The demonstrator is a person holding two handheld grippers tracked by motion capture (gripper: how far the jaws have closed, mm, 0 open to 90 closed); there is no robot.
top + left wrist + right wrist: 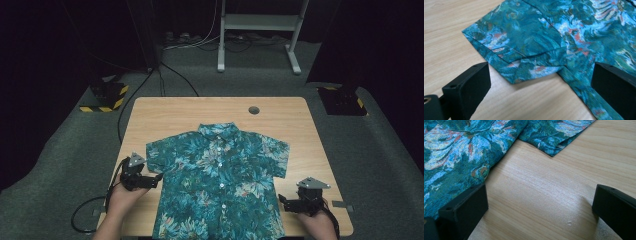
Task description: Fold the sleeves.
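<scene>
A teal floral short-sleeved shirt (220, 175) lies flat and buttoned on the wooden table (165, 112), collar away from me. My left gripper (159, 178) stands open beside the shirt's left sleeve, just short of the cloth. In the left gripper view the sleeve hem (529, 67) lies between and ahead of the jaws. My right gripper (283, 202) is open at the shirt's right side, near the hem. In the right gripper view the shirt body (456, 157) runs past the left jaw and the right sleeve corner (550, 138) lies ahead.
A round cable hole (254, 110) sits at the table's far edge. Beyond the table stand a white frame (260, 30) and yellow-black striped bases (106, 97) on grey carpet. Cables trail off the table's left side.
</scene>
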